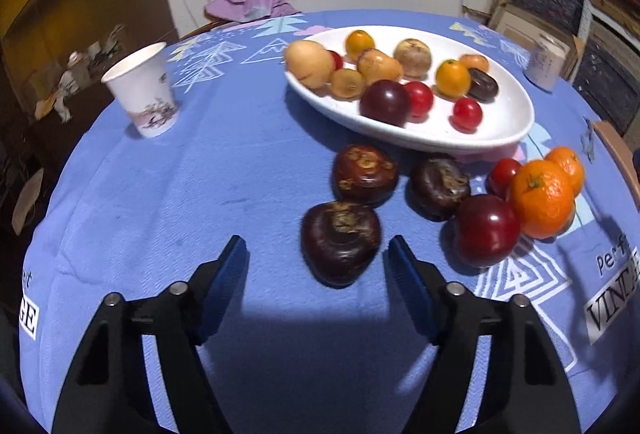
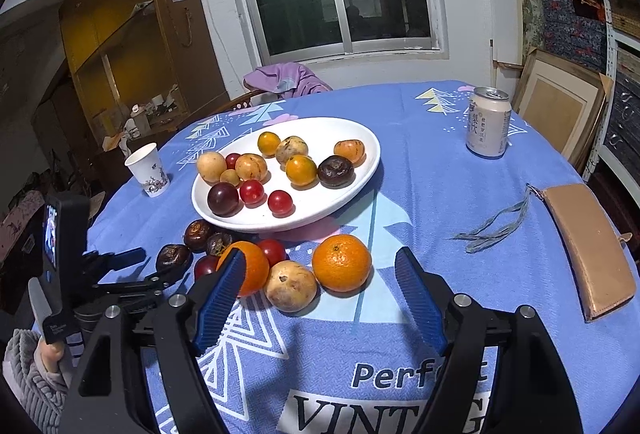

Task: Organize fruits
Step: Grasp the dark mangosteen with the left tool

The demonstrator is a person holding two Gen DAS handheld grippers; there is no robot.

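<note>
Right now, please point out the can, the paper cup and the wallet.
can (image 2: 488,128): right wrist view, middle of its label.
paper cup (image 1: 144,90): left wrist view, its side wall.
wallet (image 2: 588,246): right wrist view, middle of its top face.
</note>
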